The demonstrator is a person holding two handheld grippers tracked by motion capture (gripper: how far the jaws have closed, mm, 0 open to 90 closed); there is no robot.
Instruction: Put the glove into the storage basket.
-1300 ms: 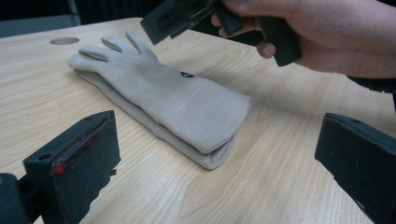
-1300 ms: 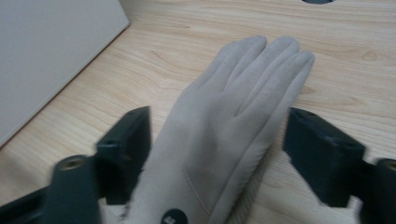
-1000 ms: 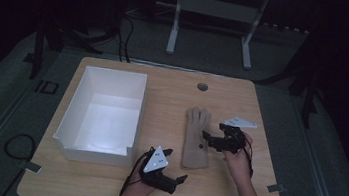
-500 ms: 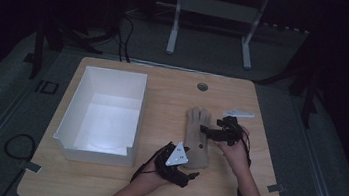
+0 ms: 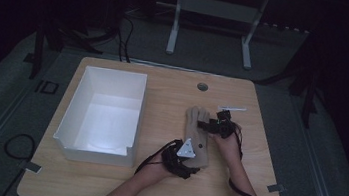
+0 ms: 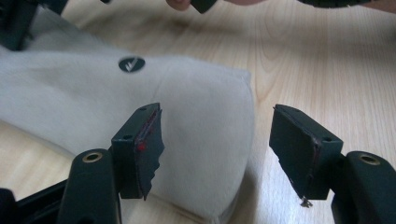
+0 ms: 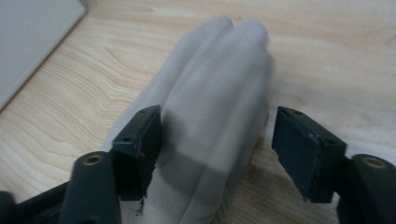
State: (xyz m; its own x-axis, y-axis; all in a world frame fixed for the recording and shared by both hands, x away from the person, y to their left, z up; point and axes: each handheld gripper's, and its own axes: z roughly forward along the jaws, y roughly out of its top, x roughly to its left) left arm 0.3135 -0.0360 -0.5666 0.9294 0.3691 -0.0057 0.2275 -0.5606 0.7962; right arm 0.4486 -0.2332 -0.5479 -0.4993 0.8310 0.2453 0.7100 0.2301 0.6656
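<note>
We see the beige fleece glove (image 5: pixel 197 136) flat on the wooden desk (image 5: pixel 261 154), long axis pointing away, cuff partly hidden under our left claw (image 6: pixel 217 149). Right claw (image 7: pixel 217 149) straddles its blurred fingers. Both claws' jaws have just been closing, half open, pads not yet pressing.

Wooden table (image 5: pixel 252 188) with white bin (image 5: pixel 102 114), beige glove (image 5: pixel 198 136)

White open box (image 5: pixel 102 114) on wooden table (image 5: pixel 163 89), well left; small grommet (image 5: pixel 202 87) beyond.
</note>
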